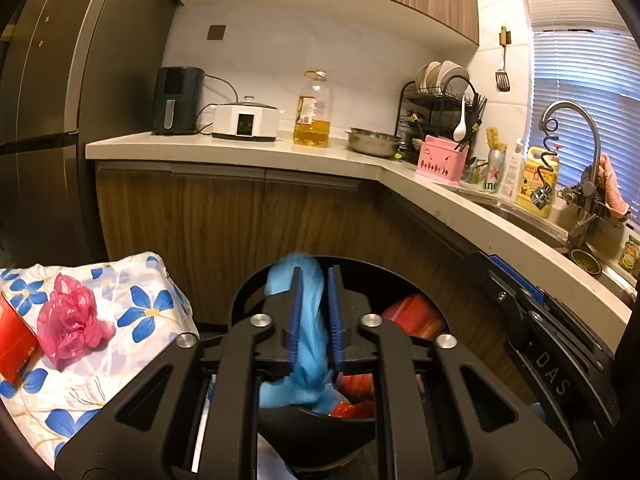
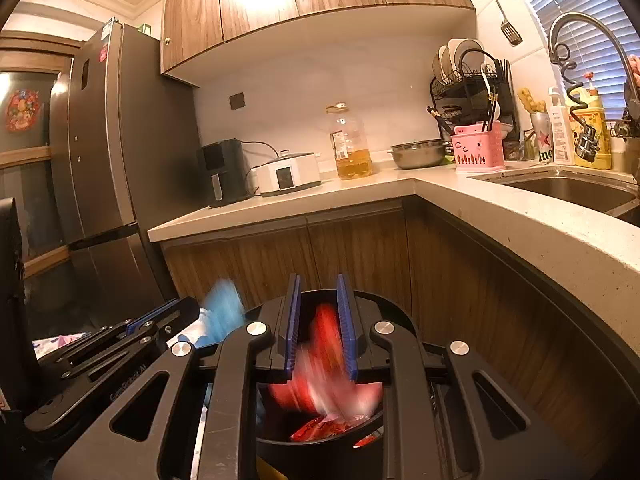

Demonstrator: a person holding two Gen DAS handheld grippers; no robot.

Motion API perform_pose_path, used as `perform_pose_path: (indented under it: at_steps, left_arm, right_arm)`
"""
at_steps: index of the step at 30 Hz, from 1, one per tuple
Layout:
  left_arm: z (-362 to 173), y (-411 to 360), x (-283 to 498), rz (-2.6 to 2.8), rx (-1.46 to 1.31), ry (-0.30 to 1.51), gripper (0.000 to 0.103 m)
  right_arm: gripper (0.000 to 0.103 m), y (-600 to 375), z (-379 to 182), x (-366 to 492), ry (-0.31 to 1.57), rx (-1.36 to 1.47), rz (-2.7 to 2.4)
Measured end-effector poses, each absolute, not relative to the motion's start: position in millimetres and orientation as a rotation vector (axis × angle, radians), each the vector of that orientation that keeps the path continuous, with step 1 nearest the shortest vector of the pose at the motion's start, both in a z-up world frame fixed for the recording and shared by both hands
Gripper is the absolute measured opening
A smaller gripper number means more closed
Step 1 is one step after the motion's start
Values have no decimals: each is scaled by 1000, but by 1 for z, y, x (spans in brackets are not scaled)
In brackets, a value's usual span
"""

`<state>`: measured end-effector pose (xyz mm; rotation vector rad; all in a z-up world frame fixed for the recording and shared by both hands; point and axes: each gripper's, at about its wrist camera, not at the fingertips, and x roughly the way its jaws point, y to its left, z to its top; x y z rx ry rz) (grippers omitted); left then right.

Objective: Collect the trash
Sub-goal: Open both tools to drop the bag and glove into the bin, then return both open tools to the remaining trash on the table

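Note:
A round black trash bin (image 1: 400, 276) stands on the floor below both grippers, with red wrappers (image 1: 412, 314) inside; its rim also shows in the right wrist view (image 2: 316, 444). My left gripper (image 1: 315, 276) is shut on a blue plastic bag (image 1: 310, 332), held over the bin. My right gripper (image 2: 319, 286) has its jaws apart; a blurred red wrapper (image 2: 324, 360) sits between them above the bin, and whether it is gripped or falling is unclear. A pink plastic bag (image 1: 70, 320) and a red box (image 1: 14, 344) lie on the floral cloth (image 1: 132, 280) at left.
An L-shaped counter (image 2: 460, 196) runs behind and to the right, with wooden cabinets (image 2: 352, 256) under it. It holds an air fryer (image 1: 176, 100), cooker (image 1: 246, 120), oil bottle (image 1: 314, 112), steel bowl (image 1: 372, 142), dish rack (image 1: 440, 108) and sink (image 2: 568, 190). A fridge (image 2: 108, 168) stands left.

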<state>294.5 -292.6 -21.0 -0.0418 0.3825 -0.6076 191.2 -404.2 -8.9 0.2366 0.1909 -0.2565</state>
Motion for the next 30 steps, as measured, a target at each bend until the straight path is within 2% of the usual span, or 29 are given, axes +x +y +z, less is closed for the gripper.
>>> perform_pose_path:
  at_steps: [5, 6, 10, 16, 20, 30]
  left_arm:
    - [-23, -287, 295, -590, -54, 390, 33]
    - [-23, -285, 294, -582, -54, 390, 39]
    - [-22, -276, 289, -538, -51, 380, 62]
    - [-20, -249, 274, -420, -56, 362, 83]
    - [-19, -226, 258, -347, -60, 342, 90]
    - [-23, -168, 223, -223, -94, 354, 92]
  right_arm:
    - [25, -405, -10, 188, 194, 245, -265]
    - [26, -405, -10, 187, 195, 246, -266]
    - [39, -402, -12, 183, 205, 246, -264]
    - [56, -393, -14, 176, 223, 250, -241]
    - [67, -383, -13, 169, 226, 243, -217]
    - [71, -352, -11, 149, 232, 232, -175]
